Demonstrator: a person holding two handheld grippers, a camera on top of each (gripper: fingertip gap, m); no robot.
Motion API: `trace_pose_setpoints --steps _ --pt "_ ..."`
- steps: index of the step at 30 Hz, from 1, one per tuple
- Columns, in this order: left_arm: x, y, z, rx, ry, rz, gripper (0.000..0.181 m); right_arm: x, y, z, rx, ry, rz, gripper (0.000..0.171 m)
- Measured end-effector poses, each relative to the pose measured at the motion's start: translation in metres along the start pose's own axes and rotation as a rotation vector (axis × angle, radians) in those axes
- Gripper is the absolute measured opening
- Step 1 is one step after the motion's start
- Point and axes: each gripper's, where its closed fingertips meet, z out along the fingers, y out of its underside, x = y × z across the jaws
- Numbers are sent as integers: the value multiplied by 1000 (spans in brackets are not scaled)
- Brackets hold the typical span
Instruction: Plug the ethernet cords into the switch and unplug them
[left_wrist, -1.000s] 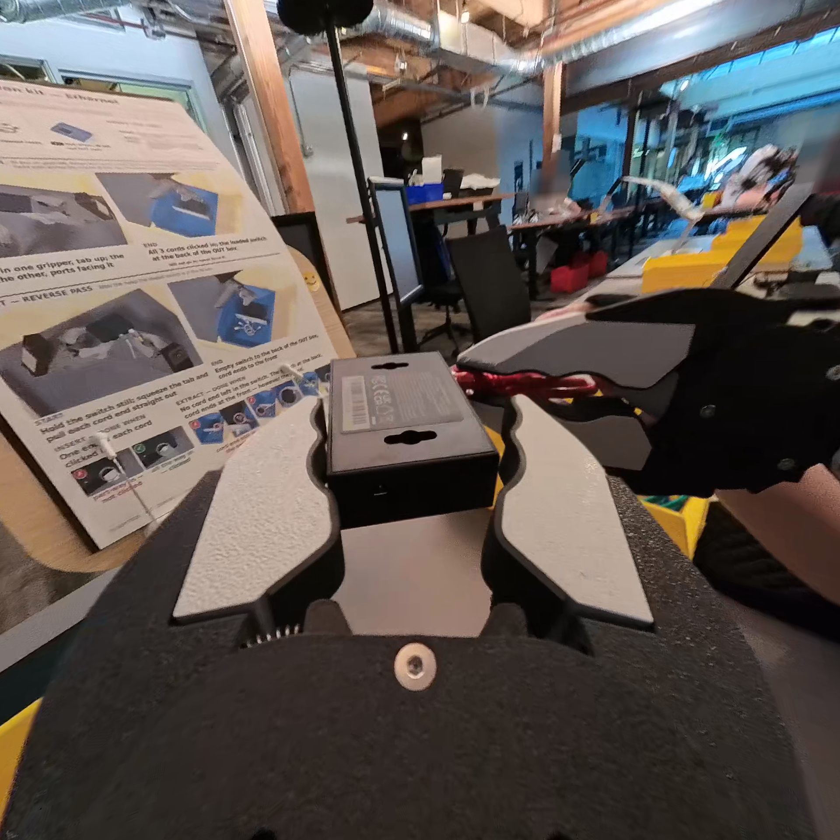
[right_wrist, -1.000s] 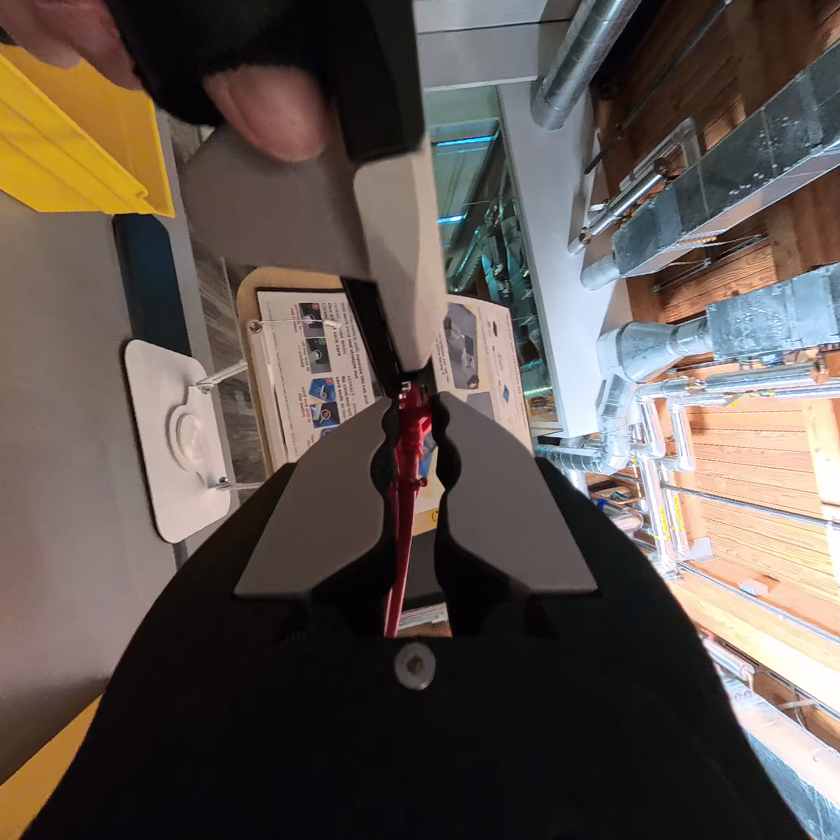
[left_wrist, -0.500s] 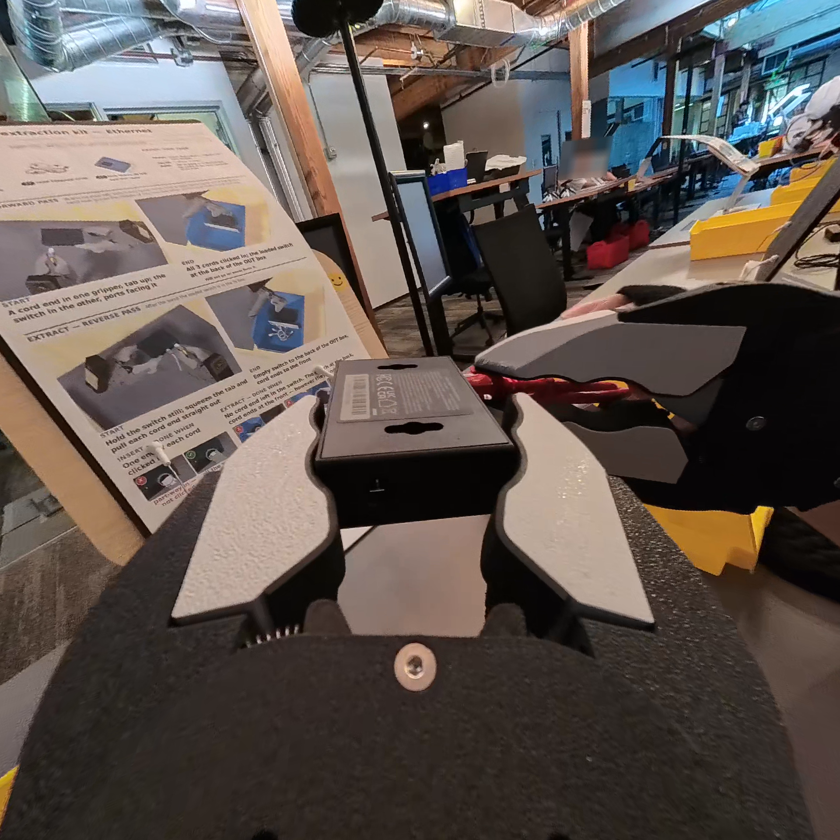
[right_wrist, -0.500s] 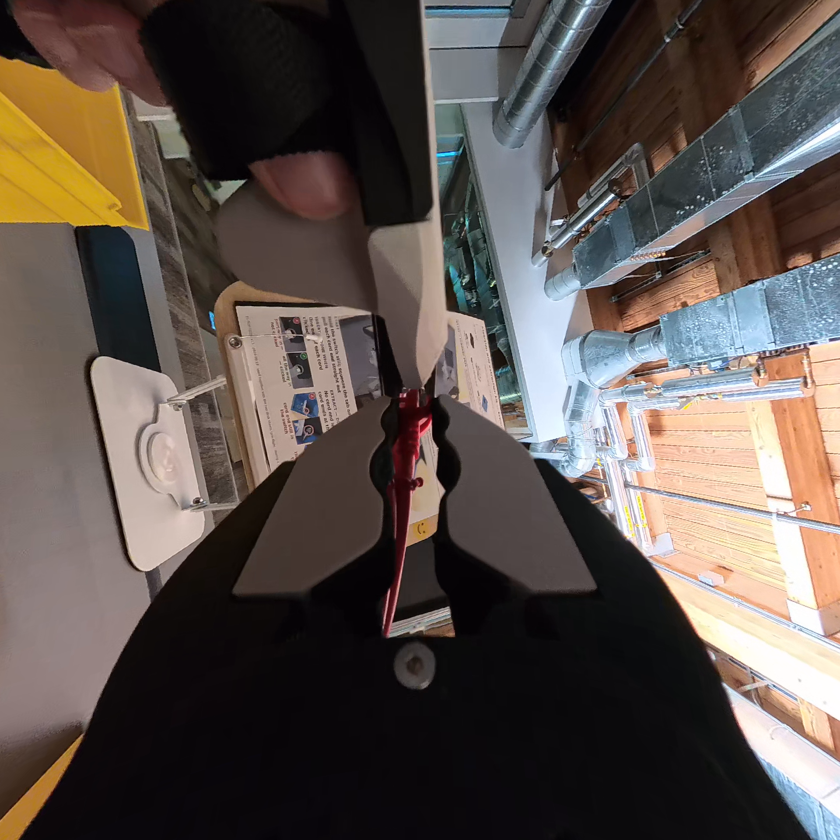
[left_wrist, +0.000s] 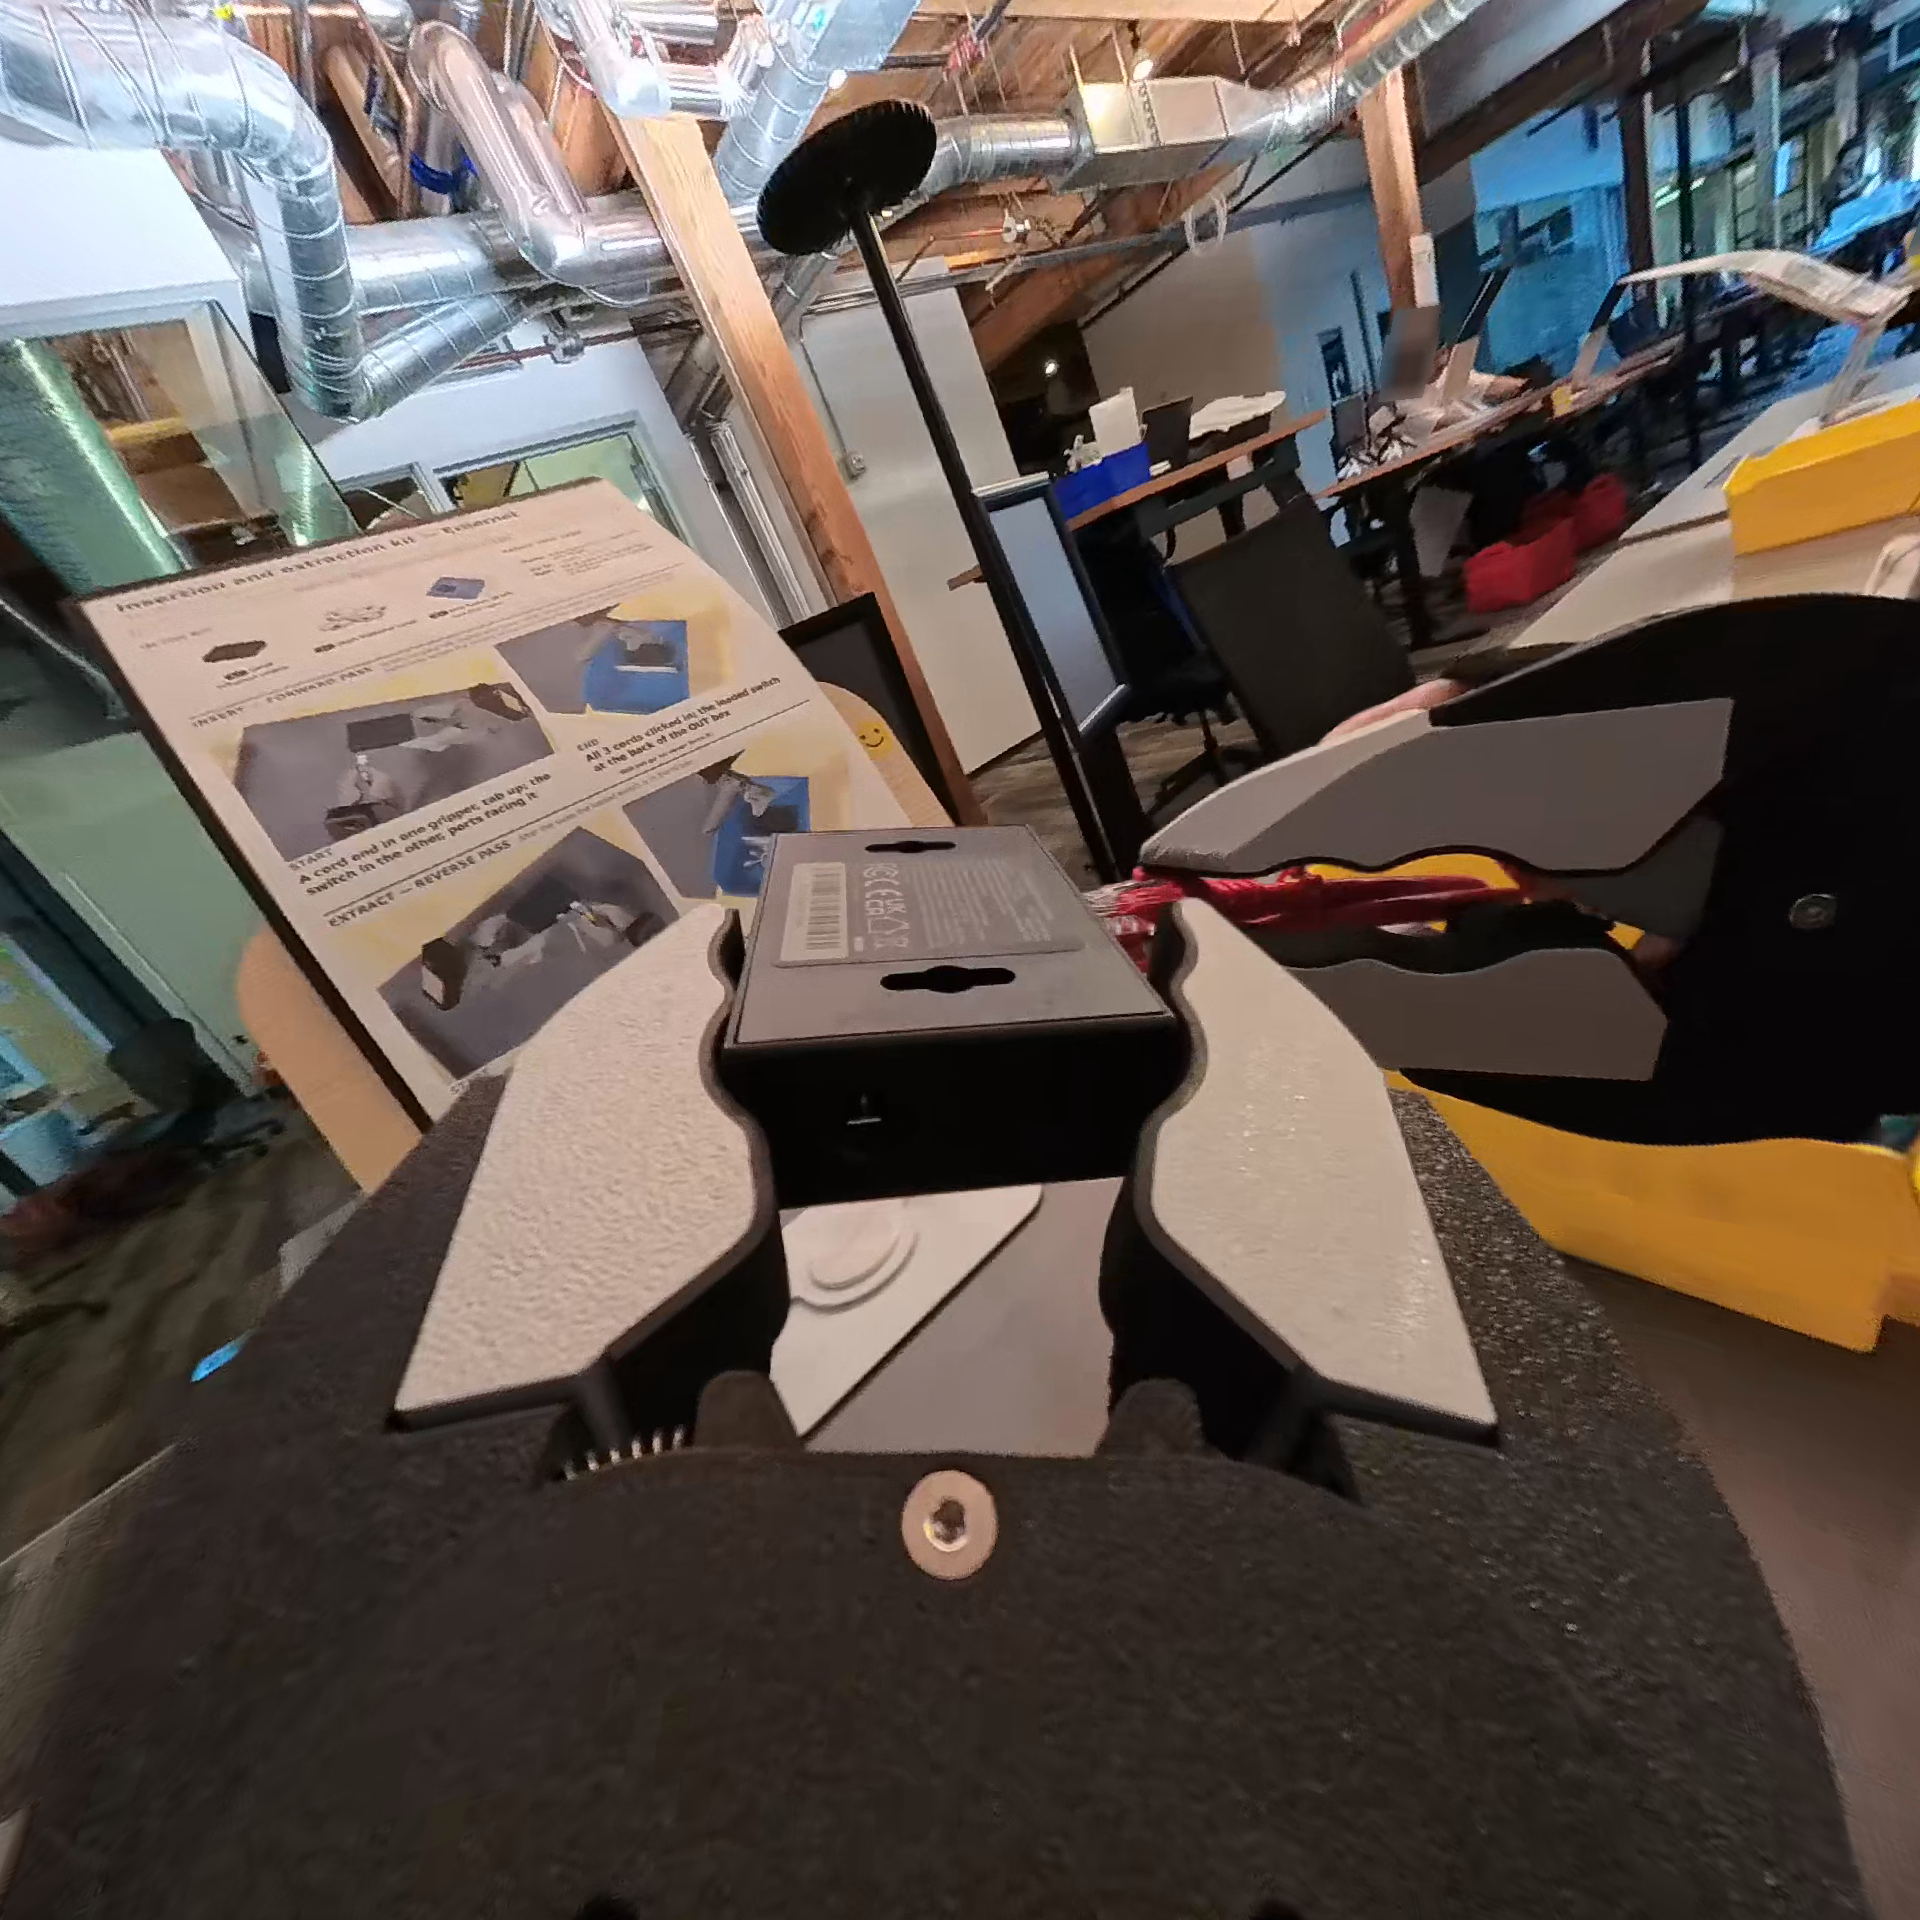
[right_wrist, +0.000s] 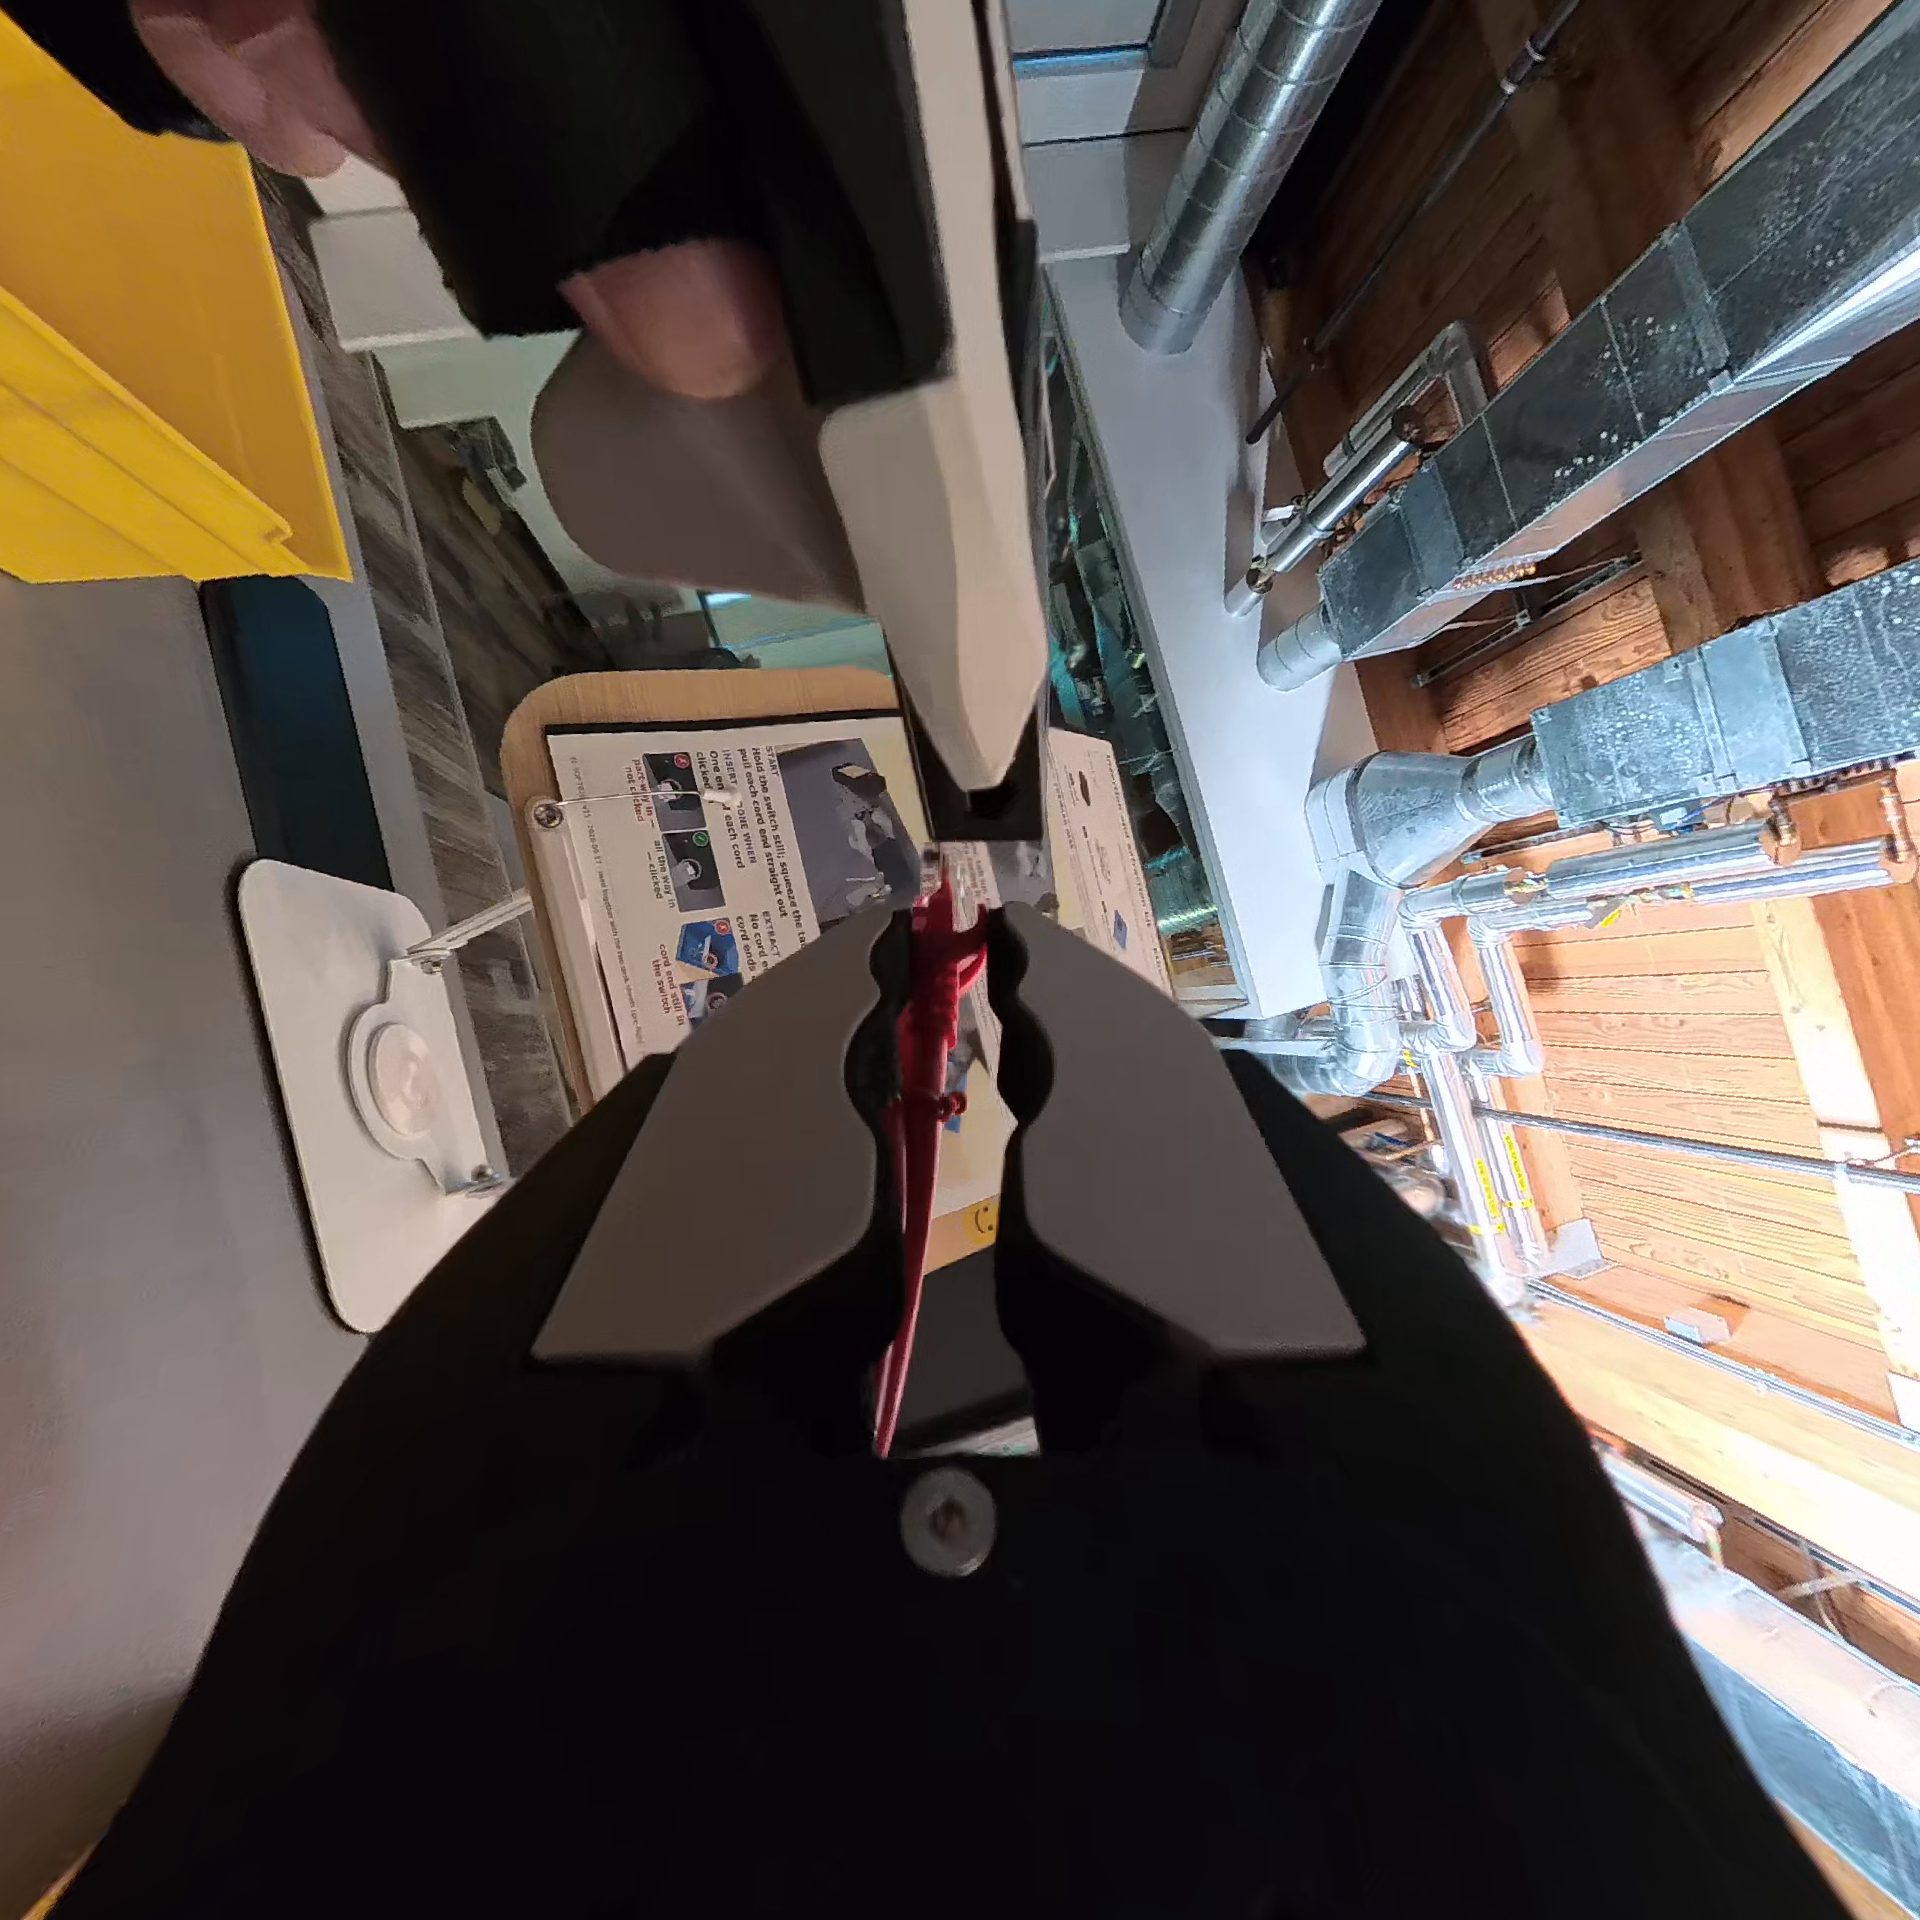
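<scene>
Silver ceiling ducts (left_wrist: 312, 218), wooden post (left_wrist: 769, 416), desks (left_wrist: 1195, 488)

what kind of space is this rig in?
Likely an open-plan workshop or lab office in a converted industrial building. Exposed silver ducting and timber beams run overhead, rows of desks stretch back, and an instruction board stands by the black switch.

Right gripper (right_wrist: 948, 925) clamped on red cord (right_wrist: 928, 1029); clear plug (right_wrist: 940, 868) protrudes past fingertips, just short of black switch (right_wrist: 1003, 816). Left gripper (right_wrist: 935, 582) holds switch at far centre. Instruction board (right_wrist: 717, 873) behind. White stand base (right_wrist: 343, 1081) on grey table (right_wrist: 114, 1039), left. Yellow bin (right_wrist: 135, 416) far left.
</scene>
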Motion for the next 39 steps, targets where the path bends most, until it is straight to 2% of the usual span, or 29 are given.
trace_pose_setpoints --steps 3,6,10,12,16,21,24,28,34,37,39 --pt "0 2 0 -17 36 -52 75 3 4 -3 23 -64 73 14" --pt "-2 5 1 -43 54 -71 75 31 28 -14 -8 -137 263 15" --pt "-2 -1 -2 -42 69 -78 75 71 74 -59 -85 -333 660 15" --pt "-2 -2 -3 -43 72 -72 75 73 96 -84 -142 -433 781 15" --pt "2 -4 -3 -45 86 -69 75 34 151 -121 -373 -628 750 16" --pt "7 -4 -2 -51 89 -48 75 -29 222 -148 -765 -815 620 15" --pt "8 -4 -2 -54 90 -41 75 -62 215 -150 -746 -976 684 15" --pt "8 -4 -2 -59 91 -38 75 -110 205 -172 -805 -1263 712 16" --pt "6 -5 -3 -57 84 -40 75 -137 191 -164 -788 -1373 780 18" --pt "7 -5 -3 -59 88 -40 75 -136 177 -159 -744 -1389 831 28" --pt "8 -5 -3 -62 93 -39 75 -129 173 -156 -716 -1367 843 28"
